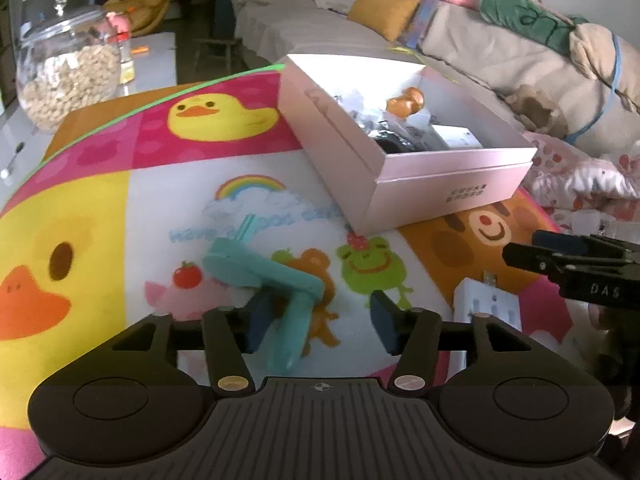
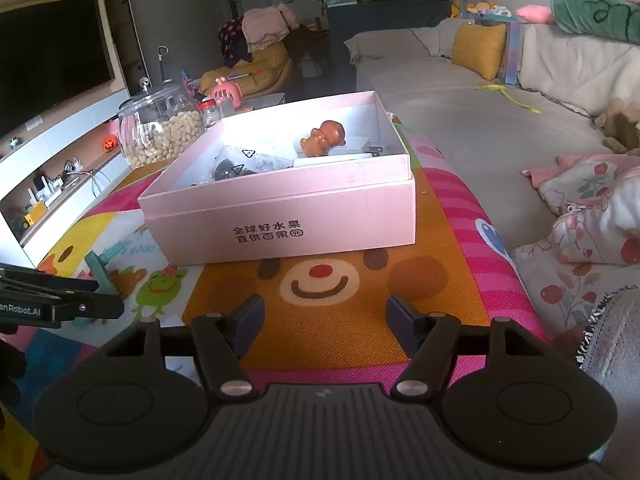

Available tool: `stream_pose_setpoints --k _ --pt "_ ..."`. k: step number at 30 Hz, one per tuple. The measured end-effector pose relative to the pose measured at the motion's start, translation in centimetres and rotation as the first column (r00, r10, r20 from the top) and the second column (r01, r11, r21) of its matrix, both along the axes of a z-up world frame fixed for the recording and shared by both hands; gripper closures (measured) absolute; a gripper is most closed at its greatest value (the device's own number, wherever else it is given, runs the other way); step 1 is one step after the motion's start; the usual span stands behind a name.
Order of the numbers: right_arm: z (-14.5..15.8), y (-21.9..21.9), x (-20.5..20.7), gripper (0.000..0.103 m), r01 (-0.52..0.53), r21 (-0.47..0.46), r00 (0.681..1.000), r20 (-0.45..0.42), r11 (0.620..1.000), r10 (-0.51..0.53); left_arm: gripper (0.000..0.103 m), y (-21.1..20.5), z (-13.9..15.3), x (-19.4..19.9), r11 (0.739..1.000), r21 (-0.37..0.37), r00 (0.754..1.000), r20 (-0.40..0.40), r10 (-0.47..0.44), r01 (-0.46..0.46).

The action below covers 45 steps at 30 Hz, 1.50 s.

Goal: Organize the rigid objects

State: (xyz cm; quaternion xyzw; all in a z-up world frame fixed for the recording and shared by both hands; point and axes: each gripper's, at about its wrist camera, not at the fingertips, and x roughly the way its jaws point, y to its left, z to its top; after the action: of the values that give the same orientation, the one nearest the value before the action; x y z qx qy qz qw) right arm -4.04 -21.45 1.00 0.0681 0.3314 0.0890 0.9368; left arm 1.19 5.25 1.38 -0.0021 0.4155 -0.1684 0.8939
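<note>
We hold the left gripper [image 1: 320,322] low over the cartoon play mat [image 1: 168,196], its jaws parted and pressing on nothing; a teal plastic hook-shaped piece [image 1: 276,288] lies on the mat just ahead, its lower end passing beside the left pad, though we cannot tell if the two touch; a white power adapter [image 1: 486,306] lies to the right of that gripper, near the right gripper [image 2: 324,322]; the right gripper's jaws stand apart and empty above the bear face printed on the mat; beyond it sits the open pink cardboard box [image 2: 280,208], with a brown toy figure [image 2: 324,138] and dark and white items inside; a glass jar of snacks [image 2: 162,128] stands behind the box on the left.
</note>
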Motion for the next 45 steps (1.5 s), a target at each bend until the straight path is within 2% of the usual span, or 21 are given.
stream_pose_setpoints --k 2,4,5,6,11,15,19,21,23,26,29,32,34,37,39,41,43,45 --pt "0.0 0.0 0.0 0.035 0.0 0.0 1.0 0.0 1.0 0.0 0.044 0.2 0.0 0.3 0.999 -0.029 1.0 -0.002 0.027 -0.027" --pt "0.0 0.0 0.0 0.035 0.0 -0.002 1.0 0.0 1.0 0.0 0.052 0.8 0.0 0.6 0.996 -0.055 0.997 0.001 0.076 -0.076" --pt "0.0 0.1 0.0 0.035 0.0 -0.002 1.0 0.0 1.0 0.0 0.06 1.1 0.0 0.7 0.993 -0.054 0.995 0.006 0.102 -0.101" --pt "0.0 0.0 0.0 0.035 0.0 -0.003 1.0 0.001 1.0 0.0 0.063 1.5 -0.1 0.9 0.99 -0.049 0.991 0.014 0.132 -0.131" --pt "0.0 0.1 0.0 0.035 0.0 -0.002 1.0 0.001 1.0 0.0 0.064 3.6 0.0 1.9 0.966 -0.032 0.966 0.034 0.257 -0.256" --pt "0.0 0.1 0.0 0.035 0.0 -0.003 1.0 0.0 1.0 0.0 0.064 4.8 0.3 2.9 0.95 -0.09 0.954 0.009 0.3 -0.298" --pt "0.0 0.2 0.0 0.035 0.0 -0.008 1.0 0.001 1.0 0.0 0.06 5.5 0.1 3.8 0.926 -0.117 0.932 0.006 0.362 -0.359" --pt "0.0 0.2 -0.1 0.035 -0.001 -0.013 1.0 0.004 1.0 0.001 0.061 5.5 -0.1 4.0 0.929 -0.111 0.934 0.014 0.357 -0.353" --pt "0.2 0.1 -0.3 0.035 -0.015 -0.006 1.0 0.013 1.0 0.015 0.062 5.1 -0.1 4.0 0.944 -0.071 0.945 0.037 0.325 -0.322" --pt "0.7 0.2 -1.2 0.035 -0.121 0.051 0.993 0.021 0.991 0.12 0.077 4.6 -0.1 3.6 0.972 -0.027 0.97 0.056 0.237 -0.235" --pt "1.3 1.4 -2.2 0.034 -0.265 0.103 0.964 0.015 0.959 0.265 0.079 4.7 -0.3 2.9 0.988 -0.029 0.986 0.054 0.155 -0.154" --pt "1.3 3.8 -2.9 0.033 -0.39 0.036 0.92 -0.012 0.92 0.391 0.08 5.0 -0.3 1.8 0.996 -0.028 0.995 0.05 0.081 -0.079" --pt "1.1 5.2 -3.3 0.026 -0.419 -0.042 0.908 -0.018 0.907 0.419 0.08 5.1 -0.2 0.7 0.999 -0.031 0.999 0.04 0.013 -0.012" --pt "1.2 6.1 -3.2 0.023 -0.43 -0.092 0.903 -0.023 0.898 0.429 0.08 5.1 0.0 -0.8 0.998 -0.012 0.997 0.027 -0.068 0.068" --pt "1.2 5.9 -2.8 0.023 -0.416 -0.103 0.909 -0.026 0.904 0.415 0.08 5.7 0.2 -1.4 0.999 -0.005 0.998 0.02 -0.051 0.051" --pt "1.1 5.6 -2.5 0.023 -0.365 -0.128 0.93 -0.016 0.922 0.367 0.08 6.7 0.6 -1.7 1.0 -0.013 0.999 0.033 -0.006 0.007" --pt "1.1 4.5 -1.8 0.023 -0.277 -0.145 0.96 -0.006 0.95 0.279 0.079 8.2 1.3 -1.6 0.996 -0.053 0.995 0.062 0.072 -0.068" --pt "1.1 2.8 -1.0 0.023 -0.205 -0.11 0.979 -0.012 0.973 0.204 0.078 9.8 1.9 -1.2 0.976 -0.126 0.977 0.094 0.19 -0.178"
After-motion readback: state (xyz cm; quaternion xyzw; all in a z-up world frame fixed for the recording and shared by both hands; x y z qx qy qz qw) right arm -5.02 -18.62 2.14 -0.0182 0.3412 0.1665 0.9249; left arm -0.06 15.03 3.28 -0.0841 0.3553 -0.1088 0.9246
